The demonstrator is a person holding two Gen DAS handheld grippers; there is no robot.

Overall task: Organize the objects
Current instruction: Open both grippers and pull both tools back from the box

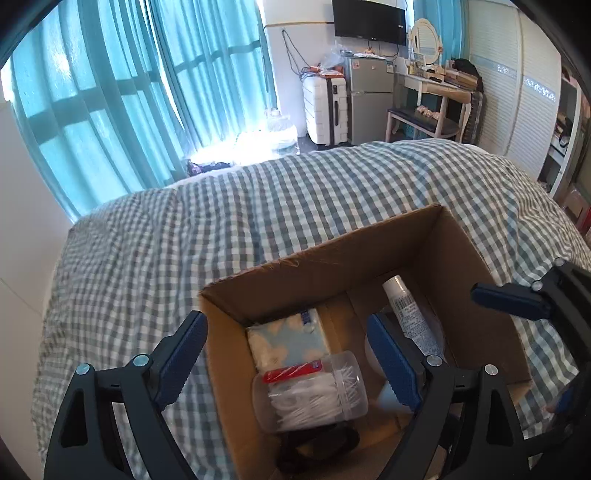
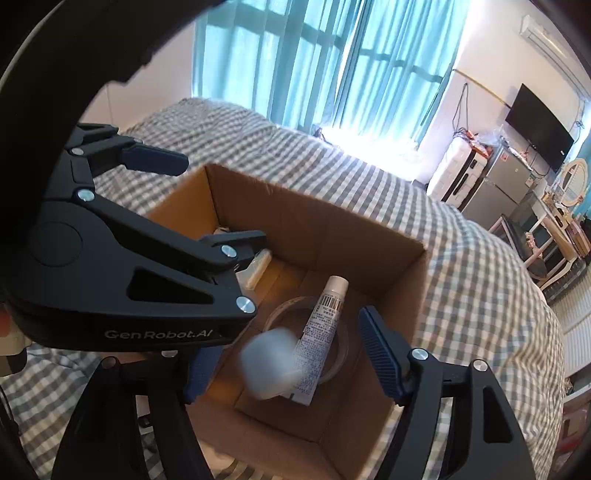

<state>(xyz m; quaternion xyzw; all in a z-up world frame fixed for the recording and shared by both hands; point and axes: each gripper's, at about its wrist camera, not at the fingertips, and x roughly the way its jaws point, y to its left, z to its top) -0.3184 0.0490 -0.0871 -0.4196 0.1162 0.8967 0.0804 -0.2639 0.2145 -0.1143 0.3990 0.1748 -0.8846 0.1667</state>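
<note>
An open cardboard box [image 1: 325, 269] sits on the checked bedspread [image 1: 258, 206]. Inside lie a clear jar of cotton swabs [image 1: 314, 395] with a red label, a tissue pack [image 1: 288, 339], a white tube [image 1: 410, 314] and a clear tape roll [image 2: 341, 341]. My left gripper [image 1: 291, 354] is open above the jar, with nothing between its fingers. My right gripper [image 2: 288, 358] is open over the box [image 2: 321, 229]. A blurred pale blue-white object [image 2: 271, 363] is between its fingers, over the tube [image 2: 321, 328]; I see no finger touching it. The left gripper's body [image 2: 147, 258] fills the left of the right wrist view.
The bed fills the middle of both views. Beyond it are teal curtains [image 1: 110, 92], a white suitcase [image 1: 327, 107], a small fridge [image 1: 369, 99], a wall television [image 1: 369, 18], a dressing table with a mirror [image 1: 428, 77] and a white wardrobe [image 1: 517, 92].
</note>
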